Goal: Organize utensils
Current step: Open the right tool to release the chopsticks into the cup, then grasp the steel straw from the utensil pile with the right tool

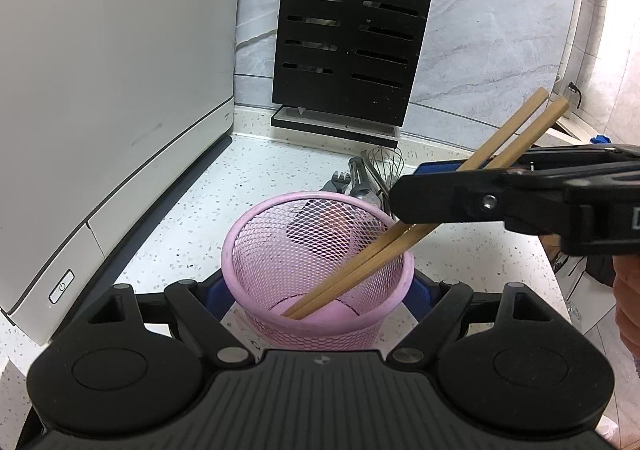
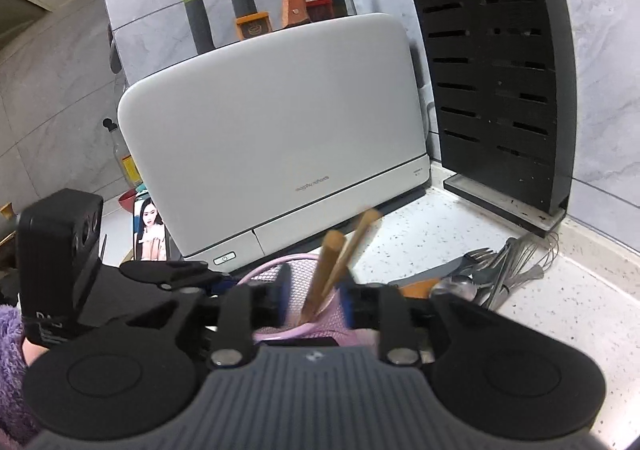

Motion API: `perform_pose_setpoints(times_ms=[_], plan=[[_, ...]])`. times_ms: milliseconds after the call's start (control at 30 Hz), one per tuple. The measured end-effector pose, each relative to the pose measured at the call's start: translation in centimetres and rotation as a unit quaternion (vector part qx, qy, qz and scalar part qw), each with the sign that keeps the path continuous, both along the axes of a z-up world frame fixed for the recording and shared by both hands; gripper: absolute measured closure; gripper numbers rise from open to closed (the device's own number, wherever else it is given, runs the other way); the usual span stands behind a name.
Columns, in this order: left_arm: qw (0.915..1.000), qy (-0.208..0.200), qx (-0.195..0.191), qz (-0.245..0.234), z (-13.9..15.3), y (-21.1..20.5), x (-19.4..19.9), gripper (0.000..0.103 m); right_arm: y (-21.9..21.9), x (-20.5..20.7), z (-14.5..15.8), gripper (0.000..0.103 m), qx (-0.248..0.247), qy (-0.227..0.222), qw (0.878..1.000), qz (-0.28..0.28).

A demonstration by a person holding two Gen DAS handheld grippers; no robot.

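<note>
A pink mesh cup (image 1: 316, 270) stands on the speckled counter, gripped on both sides by my left gripper (image 1: 318, 298), whose blue pads press its walls. Two wooden chopsticks (image 1: 360, 266) lean inside the cup, tips at its bottom. My right gripper (image 1: 436, 186) comes in from the right and its jaws stand around the chopsticks' upper part. In the right wrist view the chopsticks (image 2: 332, 270) sit between my right gripper's blue pads (image 2: 316, 296), with a visible gap on each side. The cup's rim (image 2: 276, 264) shows behind them.
A pile of metal utensils (image 2: 492, 278) with forks, spoons and a whisk lies behind the cup to the right. A white appliance (image 2: 272, 138) stands on the left. A black knife block (image 2: 500, 98) stands against the grey wall.
</note>
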State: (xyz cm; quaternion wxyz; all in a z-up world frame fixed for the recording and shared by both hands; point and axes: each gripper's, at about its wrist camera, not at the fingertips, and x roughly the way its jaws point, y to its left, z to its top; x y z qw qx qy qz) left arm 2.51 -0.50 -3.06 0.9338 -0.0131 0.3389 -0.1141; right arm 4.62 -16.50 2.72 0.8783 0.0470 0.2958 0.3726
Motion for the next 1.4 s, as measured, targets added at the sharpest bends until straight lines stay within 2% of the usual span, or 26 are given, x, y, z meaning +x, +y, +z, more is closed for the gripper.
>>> perform_pose_setpoints(times_ms=[33, 100, 200, 433, 567, 633, 733, 867, 1133, 1267, 1400], plan=[[1.0000, -0.001, -0.001, 0.000, 0.0, 0.0, 0.0, 0.007, 0.0, -0.1, 0.1, 0.067, -0.002, -0.001, 1.000, -0.002], [1.0000, -0.002, -0.001, 0.001, 0.0, 0.0, -0.1, 0.007, -0.2, -0.2, 0.2, 0.051, -0.008, -0.002, 1.000, -0.010], [1.0000, -0.003, -0.003, 0.001, -0.1, 0.1, -0.2, 0.007, -0.6, -0.6, 0.3, 0.039, -0.015, 0.000, 1.000, -0.015], [0.9998, -0.008, -0.002, 0.021, -0.1, 0.6, 0.1, 0.007, -3.2, -1.4, 0.8, 0.033, -0.035, 0.006, 0.998, -0.050], [0.9994, -0.009, -0.004, 0.032, -0.1, 0.7, 0.7, 0.007, -4.2, -1.3, 0.8, 0.034, -0.067, 0.002, 0.993, -0.099], [0.9992, -0.009, -0.004, 0.039, 0.0, 0.7, 0.9, 0.007, -4.2, -0.6, 0.6, 0.035, -0.091, 0.012, 0.987, -0.129], [0.9989, -0.008, -0.003, 0.047, 0.0, 0.6, 1.2, 0.007, -4.5, 0.8, -0.3, 0.045, -0.108, 0.039, 0.979, -0.167], [0.9985, -0.007, -0.002, 0.054, 0.0, 0.4, 1.6, 0.007, -4.3, 3.6, -1.6, 0.069, -0.112, 0.098, 0.970, -0.194], [0.9983, -0.003, 0.000, 0.059, 0.1, 0.2, 1.9, 0.007, -2.4, 9.6, -5.3, 0.077, -0.104, 0.193, 0.954, -0.205], [0.9982, 0.001, -0.002, 0.060, 0.1, 0.3, 1.8, 0.007, -1.7, 11.7, -6.4, 0.078, -0.113, 0.219, 0.945, -0.214], [0.9982, 0.002, -0.004, 0.060, 0.2, 0.4, 1.9, 0.007, -1.3, 12.4, -6.9, 0.090, -0.117, 0.229, 0.943, -0.210]])
